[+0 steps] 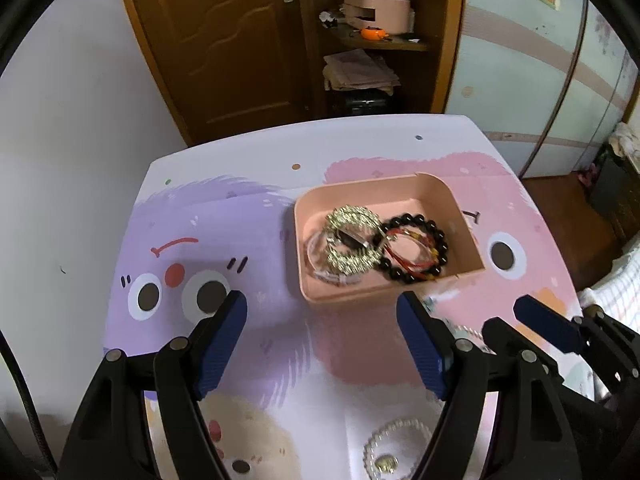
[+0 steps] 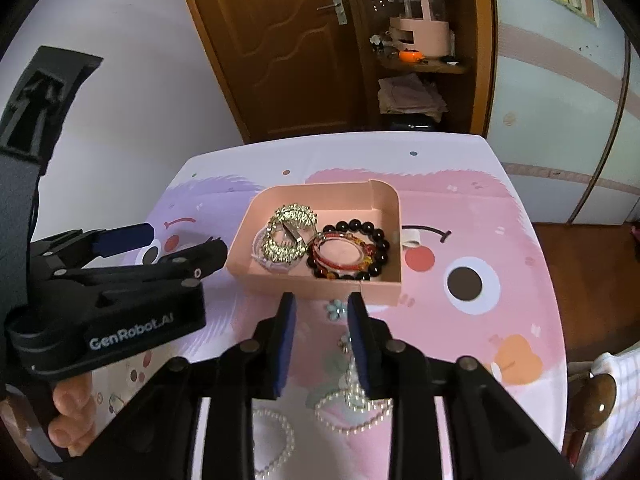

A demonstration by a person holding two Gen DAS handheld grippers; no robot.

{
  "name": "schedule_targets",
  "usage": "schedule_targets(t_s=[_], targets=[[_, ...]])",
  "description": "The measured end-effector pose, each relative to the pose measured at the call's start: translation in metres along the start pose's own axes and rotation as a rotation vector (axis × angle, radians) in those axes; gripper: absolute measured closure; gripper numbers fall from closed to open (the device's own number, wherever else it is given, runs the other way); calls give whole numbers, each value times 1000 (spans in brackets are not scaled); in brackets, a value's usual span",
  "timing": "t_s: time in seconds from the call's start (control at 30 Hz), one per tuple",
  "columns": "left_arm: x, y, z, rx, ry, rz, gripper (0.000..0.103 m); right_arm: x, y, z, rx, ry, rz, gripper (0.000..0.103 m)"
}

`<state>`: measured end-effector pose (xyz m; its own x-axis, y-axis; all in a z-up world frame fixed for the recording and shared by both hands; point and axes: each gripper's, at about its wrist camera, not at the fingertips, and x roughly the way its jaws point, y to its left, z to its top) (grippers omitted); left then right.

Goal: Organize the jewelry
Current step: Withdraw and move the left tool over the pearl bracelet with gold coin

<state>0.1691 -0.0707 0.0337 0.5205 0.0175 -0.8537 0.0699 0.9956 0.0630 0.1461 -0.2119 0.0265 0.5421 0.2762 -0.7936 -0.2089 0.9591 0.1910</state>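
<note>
A pink tray [image 1: 464, 216] [image 2: 320, 280] on the cartoon-print table holds a gold sparkly piece [image 1: 352, 240] [image 2: 290, 232], a dark bead bracelet [image 1: 438, 248] [image 2: 380, 240], red cord bracelets [image 2: 340, 256] and a white piece [image 1: 320, 256]. My left gripper [image 1: 322, 312] [image 2: 180, 240] is open and empty, just in front of the tray. My right gripper [image 2: 322, 312] [image 1: 500, 316] is open with a narrower gap, empty, above a pearl necklace with a small flower charm [image 2: 352, 400]. A pearl bracelet [image 2: 280, 436] [image 1: 394, 444] lies near the front edge.
The table [image 2: 500, 320] reaches a white wall on the left. Behind it stand a wooden door [image 1: 224, 40] and a shelf with a pink organizer [image 1: 376, 8]. A wardrobe [image 2: 560, 120] is at the right. A chair post [image 2: 600, 392] is at the table's right front.
</note>
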Motion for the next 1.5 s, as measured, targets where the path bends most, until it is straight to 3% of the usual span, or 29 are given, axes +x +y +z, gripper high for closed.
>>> schedule_targets(t_s=[0.4, 0.8, 1.23, 1.5], targets=[[-44, -11, -44, 40, -53, -26, 27, -35, 6, -29, -42, -9, -3, 70], [-50, -10, -84, 43, -47, 7, 27, -44, -13, -57, 3, 52, 32, 70], [-13, -11, -128, 111, 90, -63, 27, -28, -23, -96, 23, 131, 77, 70], [21, -22, -131, 165, 184, -135, 27, -9, -19, -113, 9, 192, 76, 70]])
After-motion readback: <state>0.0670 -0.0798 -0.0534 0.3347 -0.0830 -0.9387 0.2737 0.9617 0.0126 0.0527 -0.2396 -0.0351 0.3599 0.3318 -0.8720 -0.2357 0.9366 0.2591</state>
